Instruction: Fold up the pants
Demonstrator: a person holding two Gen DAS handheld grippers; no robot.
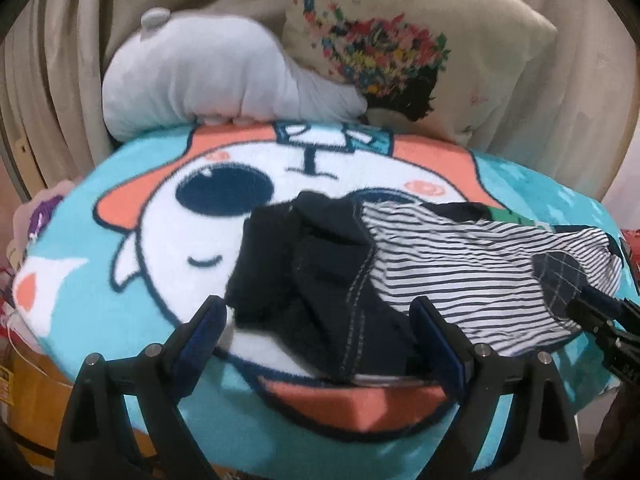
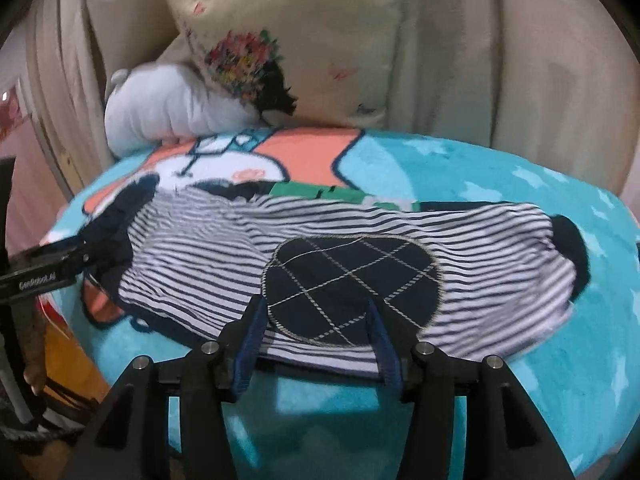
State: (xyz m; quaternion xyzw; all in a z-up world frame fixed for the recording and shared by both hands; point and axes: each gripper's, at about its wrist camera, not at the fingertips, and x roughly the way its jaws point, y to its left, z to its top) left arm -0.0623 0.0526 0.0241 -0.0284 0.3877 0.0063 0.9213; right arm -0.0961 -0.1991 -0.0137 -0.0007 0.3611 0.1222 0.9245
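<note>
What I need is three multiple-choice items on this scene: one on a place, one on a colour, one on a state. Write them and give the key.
1. On the blanket, where does the dark stitched patch sit?
A. On the striped leg of the pants
B. On the plain dark end of the pants
C. Off the pants, on the blanket

2. What colours are the stripes?
A. Red and yellow
B. Dark blue and white
C. Green and pink

3. How does the left hand-held gripper stand?
A. Open wide
B. Shut on the pants
C. Fully shut, fingers together

Key: 1 A, stripes surround the patch on all sides. 2 B, thin dark blue lines run across white cloth. 3 A, its fingers stand far apart over the dark cloth.
</note>
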